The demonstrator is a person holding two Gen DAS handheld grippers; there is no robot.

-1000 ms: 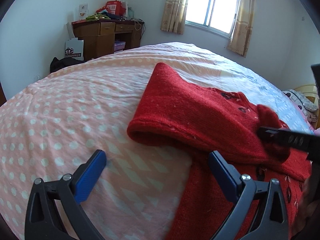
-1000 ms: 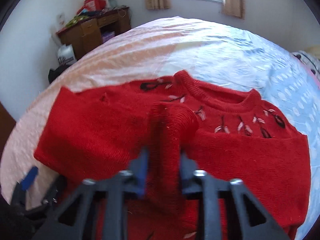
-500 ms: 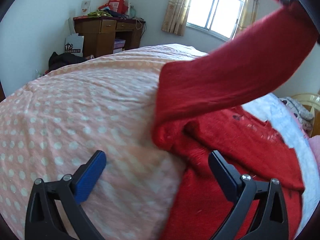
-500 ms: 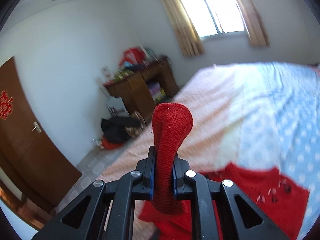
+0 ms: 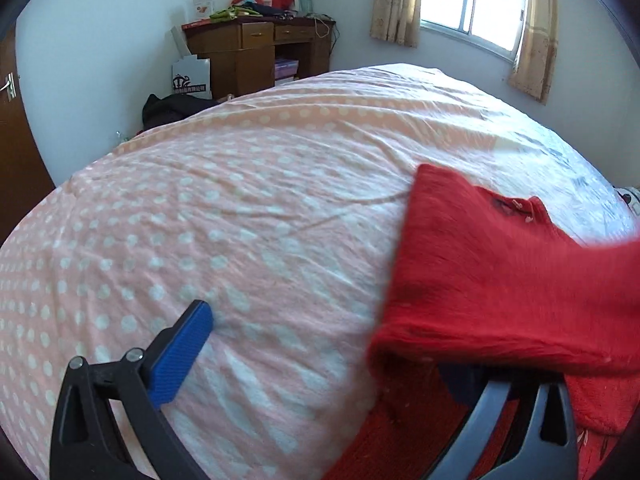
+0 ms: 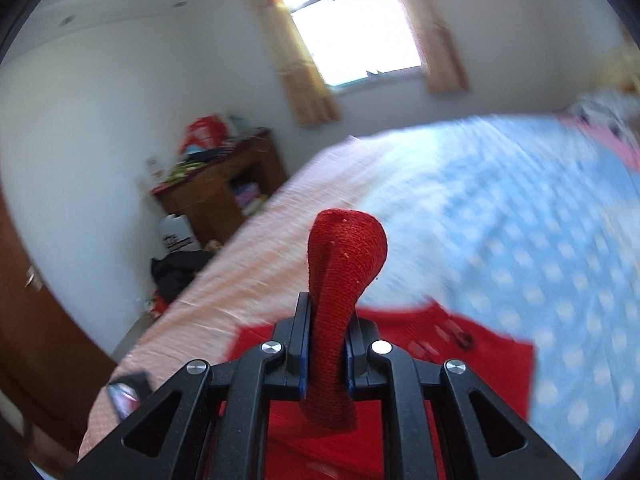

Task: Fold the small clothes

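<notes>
1. While my right gripper (image 6: 325, 360) is pinched tight on a sleeve (image 6: 340, 280) of the red sweater (image 5: 500, 280), the cuff end of that sleeve sticks up past the blue pads as a rounded loop
2. Below that gripper the body of the sweater lies spread on the bed (image 6: 520, 240), over the pink and blue dotted quilt
3. My left gripper (image 5: 320, 360) has its jaws spread wide and holds nothing; its left blue pad (image 5: 180, 356) hovers over bare pink quilt
4. Its right finger (image 5: 504, 420) is partly hidden beneath a fold of the red knit, which drapes across it; whether cloth touches the pad I cannot tell
5. In the left wrist view the sweater sits at the right side of the bed (image 5: 240, 220), and the sleeve stretches off to the right edge, blurred
6. A wooden desk (image 5: 256, 52) stands against the far wall, near the curtained window (image 5: 472, 0)
</notes>
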